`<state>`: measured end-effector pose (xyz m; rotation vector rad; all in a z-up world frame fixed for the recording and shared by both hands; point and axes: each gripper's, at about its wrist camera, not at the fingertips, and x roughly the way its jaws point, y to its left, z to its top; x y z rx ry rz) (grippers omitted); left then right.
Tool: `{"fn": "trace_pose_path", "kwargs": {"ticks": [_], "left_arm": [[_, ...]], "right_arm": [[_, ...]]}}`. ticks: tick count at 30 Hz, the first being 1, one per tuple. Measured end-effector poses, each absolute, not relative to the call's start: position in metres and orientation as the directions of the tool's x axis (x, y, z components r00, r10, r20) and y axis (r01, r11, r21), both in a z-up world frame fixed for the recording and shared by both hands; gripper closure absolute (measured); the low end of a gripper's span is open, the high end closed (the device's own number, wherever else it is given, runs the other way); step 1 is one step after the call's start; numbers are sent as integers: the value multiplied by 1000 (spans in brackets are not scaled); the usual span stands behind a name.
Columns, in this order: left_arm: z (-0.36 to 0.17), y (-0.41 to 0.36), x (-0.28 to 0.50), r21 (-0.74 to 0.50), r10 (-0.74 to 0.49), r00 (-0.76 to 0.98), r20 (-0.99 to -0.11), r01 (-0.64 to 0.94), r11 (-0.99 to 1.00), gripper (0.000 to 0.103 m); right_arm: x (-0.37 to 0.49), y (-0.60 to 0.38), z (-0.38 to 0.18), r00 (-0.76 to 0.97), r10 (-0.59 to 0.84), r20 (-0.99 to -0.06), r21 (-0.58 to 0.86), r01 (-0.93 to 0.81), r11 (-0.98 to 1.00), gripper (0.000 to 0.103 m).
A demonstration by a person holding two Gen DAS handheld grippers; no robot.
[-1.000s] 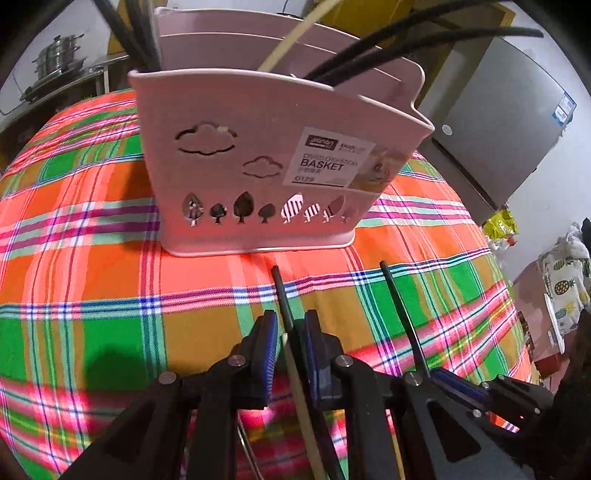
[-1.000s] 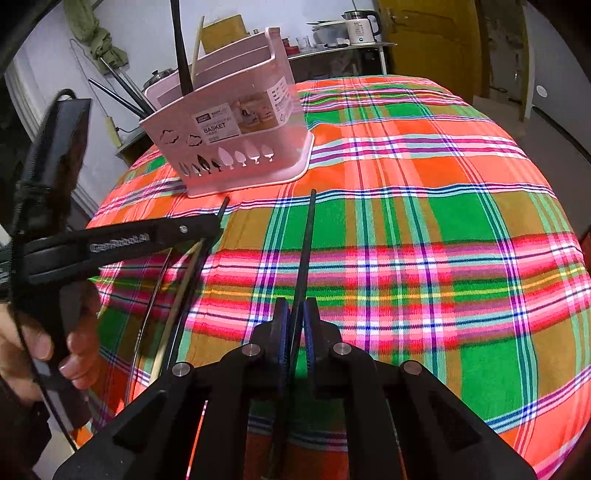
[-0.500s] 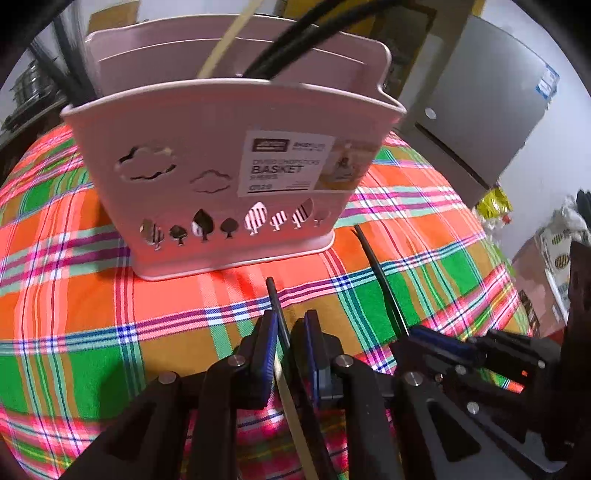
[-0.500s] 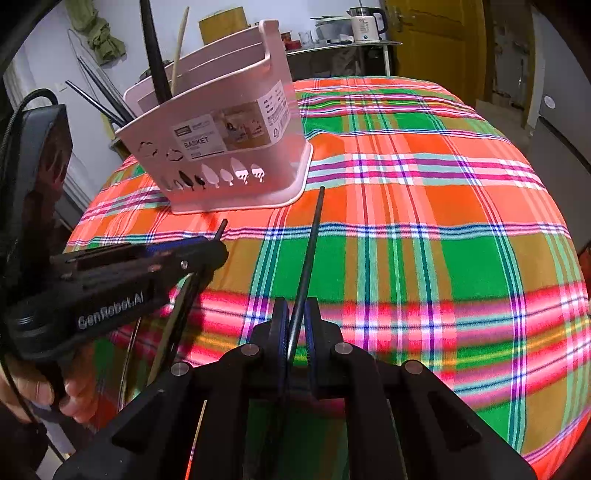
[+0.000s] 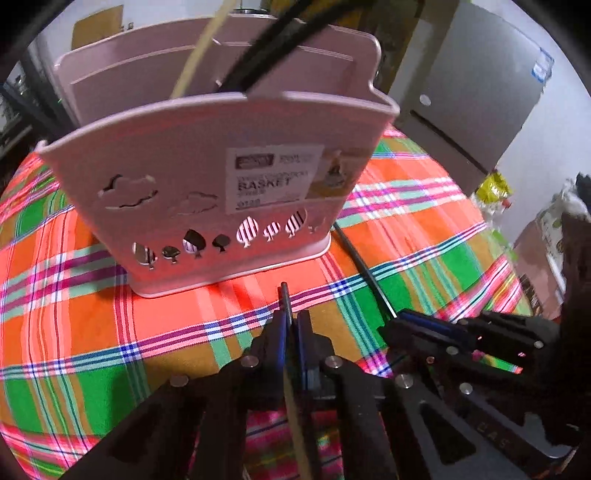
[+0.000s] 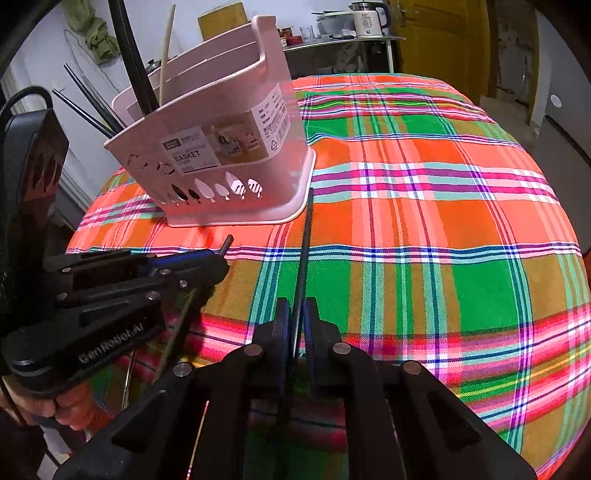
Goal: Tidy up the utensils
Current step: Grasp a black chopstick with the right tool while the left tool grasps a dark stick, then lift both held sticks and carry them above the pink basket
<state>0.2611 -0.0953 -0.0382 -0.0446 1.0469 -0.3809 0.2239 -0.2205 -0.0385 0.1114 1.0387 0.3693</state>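
A pink divided utensil basket stands on the plaid tablecloth; it also shows in the right wrist view. It holds black chopsticks and a pale one. My left gripper is shut on a black chopstick whose tip points at the basket's base; a pale stick lies alongside it below the jaws. My right gripper is shut on a black chopstick whose tip reaches the basket's right corner. In the right wrist view the left gripper is to the left, close by.
The round table's cloth falls away at the right and front edges. A grey fridge stands beyond the table. A counter with a kettle is at the back. More sticks lie on the cloth under the left gripper.
Both grippers have moved closer to the basket with their chopsticks. The right chopstick's tip now reaches the basket's corner.
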Motion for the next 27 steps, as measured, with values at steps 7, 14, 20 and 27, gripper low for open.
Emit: {"fn": "trace_pose_path", "kwargs": {"ticks": [7,14,20,27], "left_arm": [[0,-78,248,-276,-389,491,-779,288,917,99],[47,-56,229,-292,-414,562,-717,296,909,99],[91,-44,215,-286,-429,621,-656,322,903,99],[137,-39,195,-262,-442,673,-593,358,896,99]], "right_arm": [[215,-227,-25,487,370,-791,284,-243,928,97],[201,-237,1,540,392,-745,312,-238,920,97],[189,-242,28,597,407,-692,322,-249,913,97],[179,-242,61,654,407,-638,305,-271,913,97]]}}
